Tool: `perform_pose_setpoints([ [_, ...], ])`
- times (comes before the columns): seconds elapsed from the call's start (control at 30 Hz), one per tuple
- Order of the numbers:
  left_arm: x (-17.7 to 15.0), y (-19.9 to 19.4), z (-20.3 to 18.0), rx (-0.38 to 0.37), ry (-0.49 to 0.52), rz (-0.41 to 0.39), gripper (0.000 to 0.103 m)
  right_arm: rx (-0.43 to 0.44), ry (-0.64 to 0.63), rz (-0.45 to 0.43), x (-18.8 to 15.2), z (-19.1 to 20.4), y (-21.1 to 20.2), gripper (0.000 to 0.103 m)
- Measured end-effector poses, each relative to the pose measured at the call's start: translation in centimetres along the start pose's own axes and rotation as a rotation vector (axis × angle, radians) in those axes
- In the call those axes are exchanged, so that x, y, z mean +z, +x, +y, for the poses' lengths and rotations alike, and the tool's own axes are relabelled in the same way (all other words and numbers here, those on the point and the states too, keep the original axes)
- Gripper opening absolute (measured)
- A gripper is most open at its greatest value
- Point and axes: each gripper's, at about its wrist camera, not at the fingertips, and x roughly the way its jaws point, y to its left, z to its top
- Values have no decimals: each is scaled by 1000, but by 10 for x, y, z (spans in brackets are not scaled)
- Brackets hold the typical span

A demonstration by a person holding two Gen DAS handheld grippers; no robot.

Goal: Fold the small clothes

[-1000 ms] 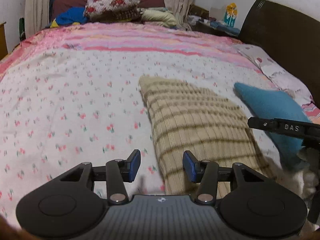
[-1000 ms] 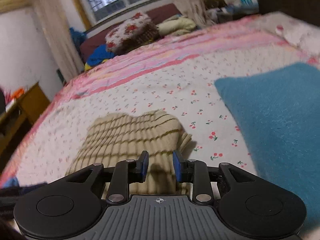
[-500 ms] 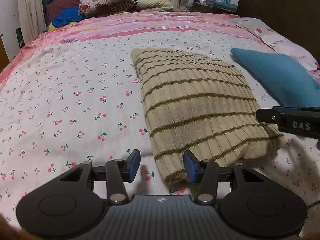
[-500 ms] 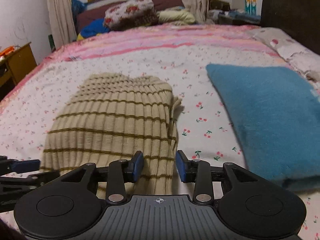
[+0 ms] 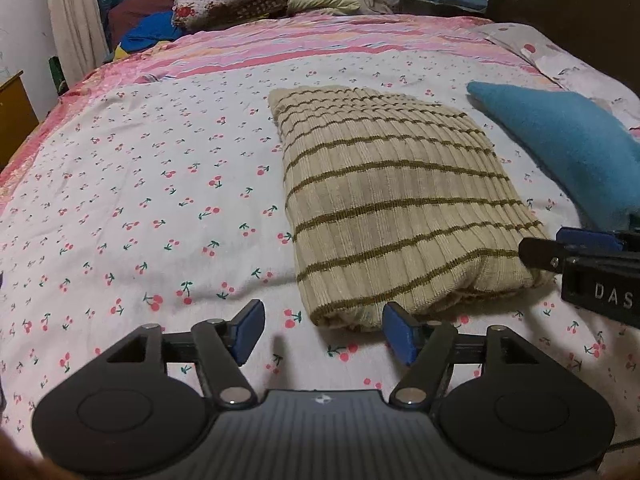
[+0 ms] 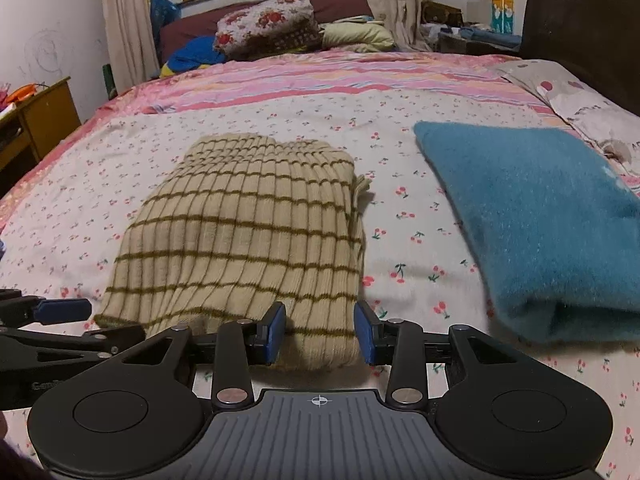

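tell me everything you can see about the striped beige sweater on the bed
The striped beige sweater is a ribbed knit, cream with thin olive-brown cross stripes, folded into a thick rectangular bundle. It lies flat on the cherry-print bedsheet, apart from the folded blue garment to its right. Layered edges show along its right side. The right gripper straddles its near edge with jaws open; the left gripper is open at its near left corner.

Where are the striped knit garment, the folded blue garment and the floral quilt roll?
striped knit garment [image 6: 248,240], right wrist view, middle of its top face.
folded blue garment [image 6: 536,216], right wrist view, middle of its top.
floral quilt roll [image 6: 264,20], right wrist view, its flowered side.
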Motion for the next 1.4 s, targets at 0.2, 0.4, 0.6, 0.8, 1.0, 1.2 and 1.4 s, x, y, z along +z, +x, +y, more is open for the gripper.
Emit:
perform_pose_setpoints([
  [0.2,-3,-7,-4,10,-15,-12,78,11,8,-9,-9,6,-12,39],
  [0.4,-8,-12,-8,43,-19,-8,86,21,19,-15,-16,10,-22,41],
  [0.6,-15,-19,-9,59,-35,-19,93,23,13,-10,-24,15,-29,43],
  [0.8,-17,-28,-10,79,-44,-49,98,21,5,-7,-31,20,-35,45],
  [1.0,-18,-34,-12,107,-30,-56,98,18,5,-8,-34,22,-37,45],
  [1.2,-19,-37,-14,119,-25,-64,97,22,1,-11,-34,23,-38,45],
  [1.4,-18,-39,-16,125,-14,-71,95,24,3,-10,-34,22,-38,45],
])
